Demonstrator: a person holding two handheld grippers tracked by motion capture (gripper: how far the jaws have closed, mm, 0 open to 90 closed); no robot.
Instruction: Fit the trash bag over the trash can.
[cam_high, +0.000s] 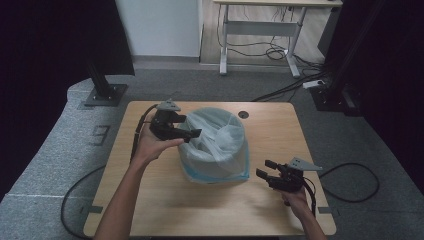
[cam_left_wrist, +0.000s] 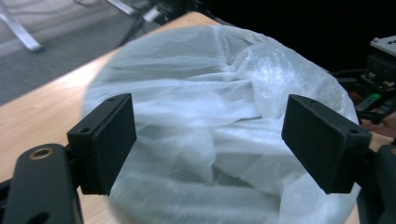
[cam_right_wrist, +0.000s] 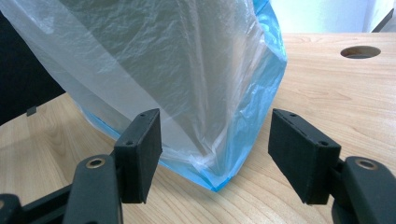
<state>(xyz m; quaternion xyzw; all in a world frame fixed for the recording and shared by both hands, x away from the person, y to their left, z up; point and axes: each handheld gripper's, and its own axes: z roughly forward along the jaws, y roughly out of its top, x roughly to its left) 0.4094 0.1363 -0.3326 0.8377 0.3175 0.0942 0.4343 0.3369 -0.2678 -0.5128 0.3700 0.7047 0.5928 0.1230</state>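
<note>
Two grippers flank a bin (cam_high: 215, 150) draped in a thin plastic bag (cam_left_wrist: 210, 107), which stands near the middle of the desk (cam_high: 165, 200). The bag is pulled over the rim and hangs down the outside, white and crinkled above, blue along its lower hem, so the job in hand looks like fitting or smoothing this liner. The left gripper (cam_high: 192, 134) hovers at the bin's upper left rim, its jaws wide apart and holding nothing, likely placed to catch a fold of the film. The right gripper (cam_high: 264, 169) waits low beside the bin's right-hand foot, jaws also wide and empty, aimed at the blue corner (cam_right_wrist: 224, 172) that rests on the wood. The desk is pale wood with a round cable hole (cam_high: 243, 114) at its far edge. Grey carpet (cam_high: 50, 150) lies around it, with loose cables, dark curtains at both sides and another desk frame (cam_high: 260, 35) behind.
</note>
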